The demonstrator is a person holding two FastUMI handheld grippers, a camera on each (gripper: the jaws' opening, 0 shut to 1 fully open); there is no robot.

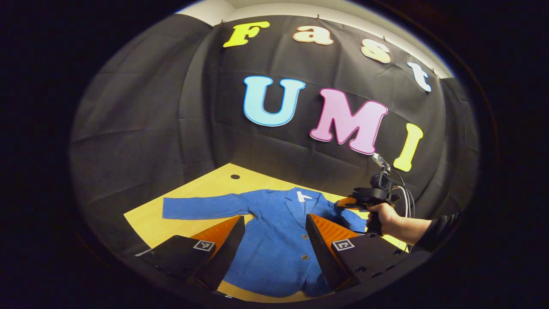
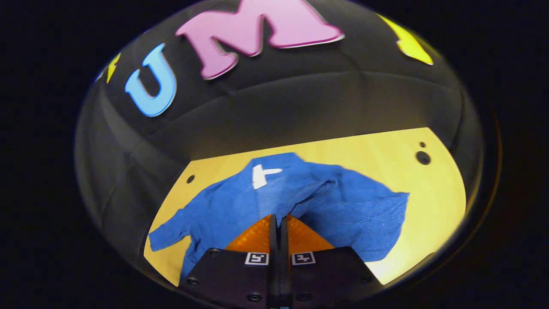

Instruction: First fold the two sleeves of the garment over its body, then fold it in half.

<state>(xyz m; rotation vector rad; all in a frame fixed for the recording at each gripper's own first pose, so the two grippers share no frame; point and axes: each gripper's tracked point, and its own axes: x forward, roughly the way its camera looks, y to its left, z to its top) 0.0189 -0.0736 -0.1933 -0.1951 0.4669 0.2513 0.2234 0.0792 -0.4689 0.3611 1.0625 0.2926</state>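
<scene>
In the left gripper view, your left gripper sits at six o'clock with its jaws spread wide, gripping nothing, hovering over the lower front of the blue jacket. The jacket lies flat on the yellow table, buttons up, collar toward twelve o'clock. One sleeve stretches straight out toward nine o'clock, flat on the table. Past the jacket at about three o'clock, your hand holds the right gripper, its tip down at the jacket's shoulder on that side.

In the right gripper view, your right gripper is at six o'clock with its fingers pressed together on a ridge of jacket cloth, which rises in a fold just beyond the tips. The cloth on the three o'clock side is bunched and lifted. The white neck label lies toward twelve o'clock, and the far sleeve trails off toward eight o'clock. Beyond, the table has a dark hole near two o'clock.
</scene>
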